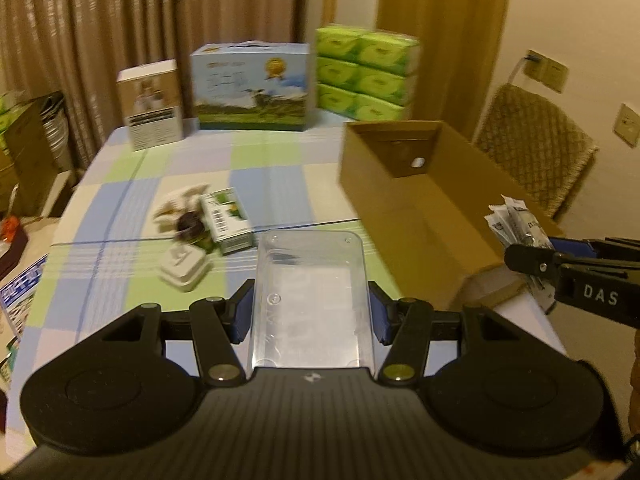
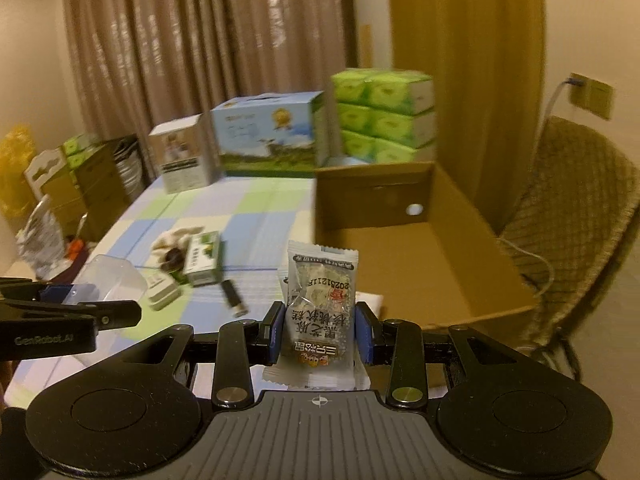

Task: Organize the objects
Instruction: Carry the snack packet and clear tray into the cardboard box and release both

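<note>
My left gripper point(image 1: 310, 314) is shut on a clear plastic box point(image 1: 310, 280), held above the checked tablecloth point(image 1: 120, 208); the same box point(image 2: 106, 278) shows at the left of the right wrist view. My right gripper point(image 2: 320, 332) is shut on a small bunch of grey snack packets point(image 2: 322, 292), which stand upright between its blue pads; these packets point(image 1: 516, 224) also appear at the right edge of the left wrist view. An open brown cardboard box point(image 1: 412, 184) point(image 2: 420, 248) sits ahead to the right, with its inside bare where visible. A small green-and-white carton point(image 1: 228, 220) point(image 2: 204, 258), white items and a black stick point(image 2: 234, 300) lie on the table.
At the table's far edge stand a white-and-brown carton point(image 1: 152, 104), a blue carry box point(image 1: 252, 84) and stacked green tissue packs point(image 1: 364, 72). A woven chair point(image 2: 580, 216) stands right of the cardboard box. Clutter and boxes point(image 2: 92, 176) fill the left side beyond the table.
</note>
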`<state>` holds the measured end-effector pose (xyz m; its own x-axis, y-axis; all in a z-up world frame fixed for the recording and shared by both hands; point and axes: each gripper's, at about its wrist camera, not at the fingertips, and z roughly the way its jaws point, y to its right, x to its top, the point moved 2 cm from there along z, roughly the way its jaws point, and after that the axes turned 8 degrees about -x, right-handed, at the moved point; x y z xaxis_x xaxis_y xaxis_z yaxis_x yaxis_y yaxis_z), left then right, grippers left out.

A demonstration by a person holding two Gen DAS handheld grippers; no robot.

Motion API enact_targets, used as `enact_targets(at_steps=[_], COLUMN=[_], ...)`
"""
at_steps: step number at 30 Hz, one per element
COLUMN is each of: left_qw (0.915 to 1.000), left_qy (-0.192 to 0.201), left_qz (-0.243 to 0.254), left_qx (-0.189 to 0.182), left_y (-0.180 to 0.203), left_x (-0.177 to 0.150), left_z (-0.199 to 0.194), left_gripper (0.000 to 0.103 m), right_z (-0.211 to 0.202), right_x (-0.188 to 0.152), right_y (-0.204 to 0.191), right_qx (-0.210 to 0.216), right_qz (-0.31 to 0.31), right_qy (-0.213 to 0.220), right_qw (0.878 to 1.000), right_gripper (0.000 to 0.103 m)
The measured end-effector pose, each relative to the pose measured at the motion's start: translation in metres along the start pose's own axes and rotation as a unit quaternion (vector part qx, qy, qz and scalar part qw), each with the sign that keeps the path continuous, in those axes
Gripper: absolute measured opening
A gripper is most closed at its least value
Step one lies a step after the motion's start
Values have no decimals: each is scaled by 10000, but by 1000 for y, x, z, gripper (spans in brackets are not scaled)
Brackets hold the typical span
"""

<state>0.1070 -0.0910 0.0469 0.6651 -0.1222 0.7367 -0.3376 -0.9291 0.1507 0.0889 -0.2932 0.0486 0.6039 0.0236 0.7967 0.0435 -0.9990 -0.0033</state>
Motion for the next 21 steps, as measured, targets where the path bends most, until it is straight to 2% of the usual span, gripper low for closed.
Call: enact_targets(at_steps=[8, 21], left_qw=[9991, 9968], left_qy=[-63, -161], left_qz=[255, 484], left_qx=[-320, -619], left_y=[42, 83], left_x=[13, 28], left_z=[17, 40], left_gripper=[52, 52], right_z=[-5, -3], right_x=[6, 7], right_y=[45, 87], right_qx=[-318, -480], right_qz=[205, 407], right_qy=[38, 25], right_qw=[9993, 9980], right_gripper=[34, 34])
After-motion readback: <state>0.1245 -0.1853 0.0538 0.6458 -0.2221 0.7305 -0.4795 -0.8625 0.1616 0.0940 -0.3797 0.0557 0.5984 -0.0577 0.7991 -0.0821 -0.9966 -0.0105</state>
